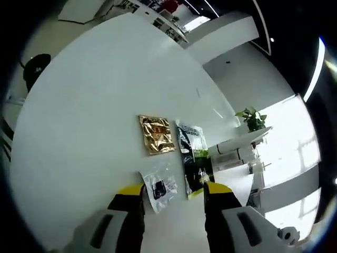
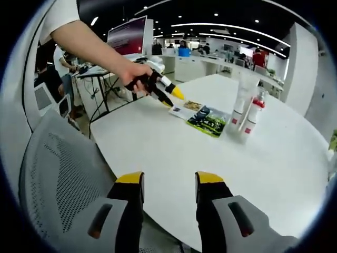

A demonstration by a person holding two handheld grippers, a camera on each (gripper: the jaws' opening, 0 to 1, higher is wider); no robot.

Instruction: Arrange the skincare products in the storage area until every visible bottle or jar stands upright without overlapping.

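Yellow-tipped black jaws of the left gripper (image 1: 173, 196) stand parted and empty at the bottom of the left gripper view, over a round white table (image 1: 79, 121). Just beyond them lie a small clear sachet (image 1: 159, 188), a black-and-green sachet (image 1: 195, 161) and, higher in the frame, a gold foil sachet (image 1: 156, 134), all flat, long axes running up the frame.

At the bottom of the right gripper view, the right gripper (image 2: 163, 180) is likewise spread and empty, well apart from everything. That view adds two upright white tubes (image 2: 246, 108) at upper right, beside the sachets. The left gripper looks nearer the sachets.
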